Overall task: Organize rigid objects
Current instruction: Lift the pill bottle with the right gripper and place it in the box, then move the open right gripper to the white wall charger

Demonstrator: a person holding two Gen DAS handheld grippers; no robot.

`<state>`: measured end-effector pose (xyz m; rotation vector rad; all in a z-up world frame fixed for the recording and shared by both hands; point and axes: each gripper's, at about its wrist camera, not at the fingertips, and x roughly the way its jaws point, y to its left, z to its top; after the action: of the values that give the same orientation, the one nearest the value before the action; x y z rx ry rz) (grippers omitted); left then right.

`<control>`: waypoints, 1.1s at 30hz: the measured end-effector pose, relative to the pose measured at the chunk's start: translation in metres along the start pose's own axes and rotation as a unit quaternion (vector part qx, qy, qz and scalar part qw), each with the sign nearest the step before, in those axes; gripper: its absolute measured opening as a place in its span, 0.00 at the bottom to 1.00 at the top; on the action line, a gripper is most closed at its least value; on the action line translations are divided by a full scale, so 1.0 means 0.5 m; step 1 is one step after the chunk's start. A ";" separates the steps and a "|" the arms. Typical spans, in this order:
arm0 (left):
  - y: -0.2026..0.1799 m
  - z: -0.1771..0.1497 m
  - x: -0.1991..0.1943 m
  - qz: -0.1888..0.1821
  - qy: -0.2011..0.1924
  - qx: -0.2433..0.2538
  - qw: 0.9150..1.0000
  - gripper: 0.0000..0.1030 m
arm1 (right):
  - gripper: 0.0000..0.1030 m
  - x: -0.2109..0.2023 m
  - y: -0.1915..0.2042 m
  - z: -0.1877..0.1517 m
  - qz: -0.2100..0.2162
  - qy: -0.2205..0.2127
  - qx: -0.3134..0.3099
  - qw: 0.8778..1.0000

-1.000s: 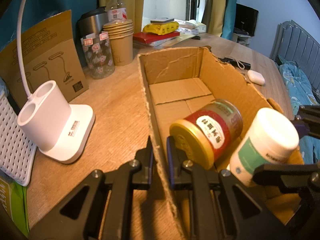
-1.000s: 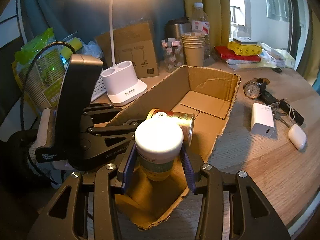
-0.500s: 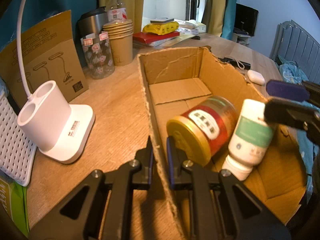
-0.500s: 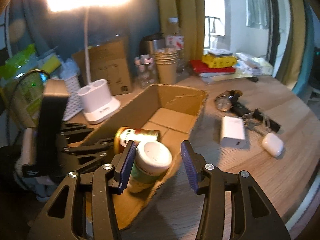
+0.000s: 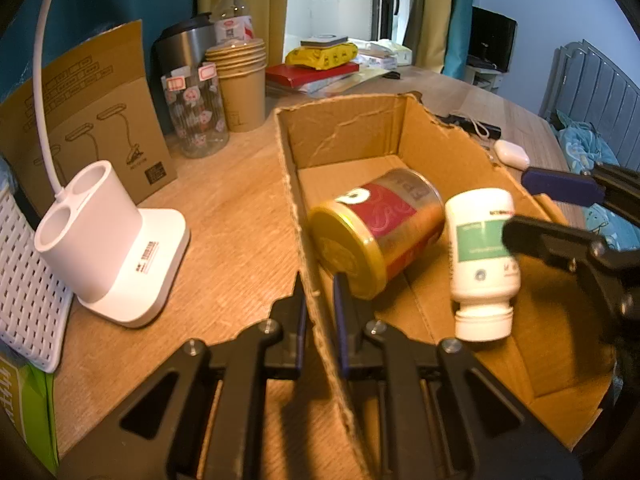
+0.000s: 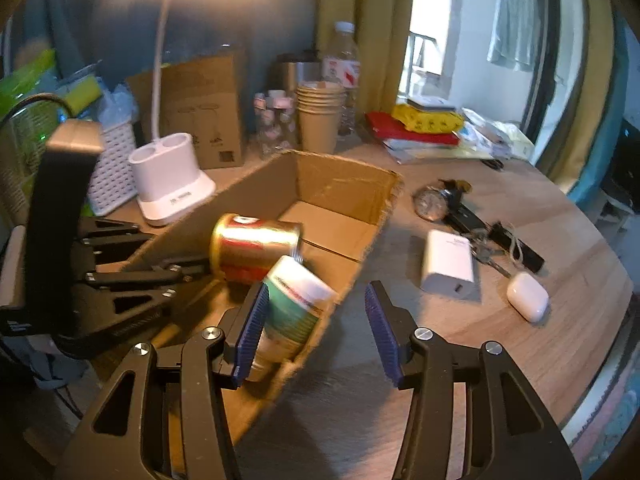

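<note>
An open cardboard box point(image 5: 352, 128) point(image 6: 344, 184) lies on the wooden table. My left gripper point(image 5: 320, 320) is shut on its near left wall. In the box, a gold can with a red label point(image 5: 380, 232) point(image 6: 252, 248) lies on its side. Beside it a white bottle with a green label point(image 5: 484, 264) point(image 6: 296, 312) leans cap down. My right gripper point(image 6: 316, 332) point(image 5: 536, 216) straddles the box's right wall and its jaws are opening. One pad is beside the bottle, and no pad presses on it.
Left of the box stand a white lamp base point(image 5: 108, 240), a white slotted basket point(image 5: 24, 280), a patterned glass jar point(image 5: 196, 112) and stacked paper cups point(image 5: 242, 80). Right of it lie a white charger point(image 6: 448, 264), an earbud case point(image 6: 528, 296) and a watch point(image 6: 430, 204).
My right gripper opened and let go of the white bottle, which tipped cap down inside the box. The gripper drew back toward the box's right wall. The can rolled a little. The left gripper kept still.
</note>
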<state>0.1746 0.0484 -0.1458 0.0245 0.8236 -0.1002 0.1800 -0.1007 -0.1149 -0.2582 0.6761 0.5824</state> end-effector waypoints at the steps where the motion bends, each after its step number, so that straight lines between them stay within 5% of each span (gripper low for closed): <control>1: 0.001 0.000 -0.001 0.000 0.000 0.000 1.000 0.13 | 0.51 -0.001 -0.008 -0.001 0.004 0.001 0.006 1.000; 33: -0.001 -0.001 -0.001 -0.001 0.001 -0.001 1.000 0.13 | 0.61 -0.017 -0.157 0.028 -0.039 -0.032 0.081 0.995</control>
<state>0.1738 0.0479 -0.1459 0.0221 0.8260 -0.1011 0.2279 -0.1623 -0.0956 -0.1122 0.6441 0.4572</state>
